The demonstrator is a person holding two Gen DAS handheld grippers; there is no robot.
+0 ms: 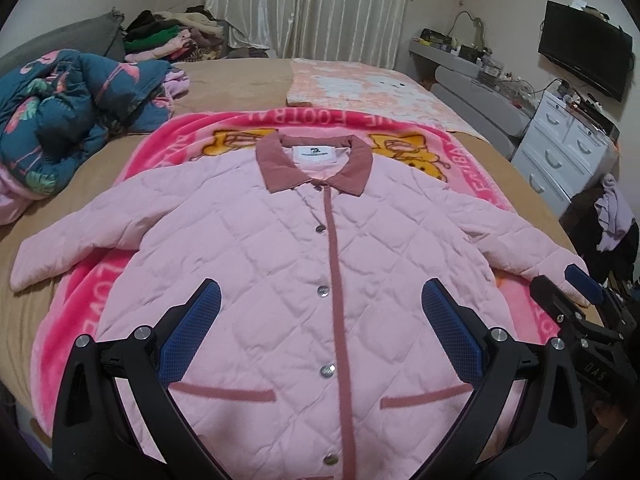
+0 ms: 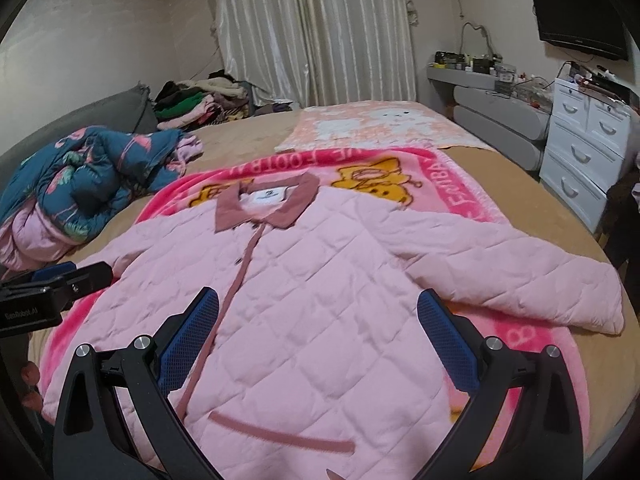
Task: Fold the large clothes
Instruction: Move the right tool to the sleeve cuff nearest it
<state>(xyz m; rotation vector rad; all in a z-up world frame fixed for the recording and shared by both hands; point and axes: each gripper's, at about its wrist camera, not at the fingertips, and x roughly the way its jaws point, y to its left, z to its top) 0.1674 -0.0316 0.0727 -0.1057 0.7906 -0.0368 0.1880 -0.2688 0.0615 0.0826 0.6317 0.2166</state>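
Observation:
A pink quilted jacket (image 1: 280, 248) with a dusty-rose collar and placket lies flat, front up and buttoned, on a bright pink blanket (image 1: 80, 304); both sleeves are spread out sideways. It also shows in the right wrist view (image 2: 320, 280). My left gripper (image 1: 320, 312) is open and empty, hovering above the jacket's lower front. My right gripper (image 2: 318, 320) is open and empty above the jacket's lower right side; it also shows in the left wrist view (image 1: 576, 292) near the right sleeve cuff. The left gripper appears at the left edge of the right wrist view (image 2: 60, 284).
The tan bed (image 1: 224, 84) holds a crumpled teal flamingo duvet (image 1: 72, 104) at the left and a peach patterned blanket (image 1: 360, 84) at the back. Piled clothes (image 1: 168, 36) lie by the curtain. White drawers (image 1: 560, 148) and a wall TV (image 1: 584, 48) are at the right.

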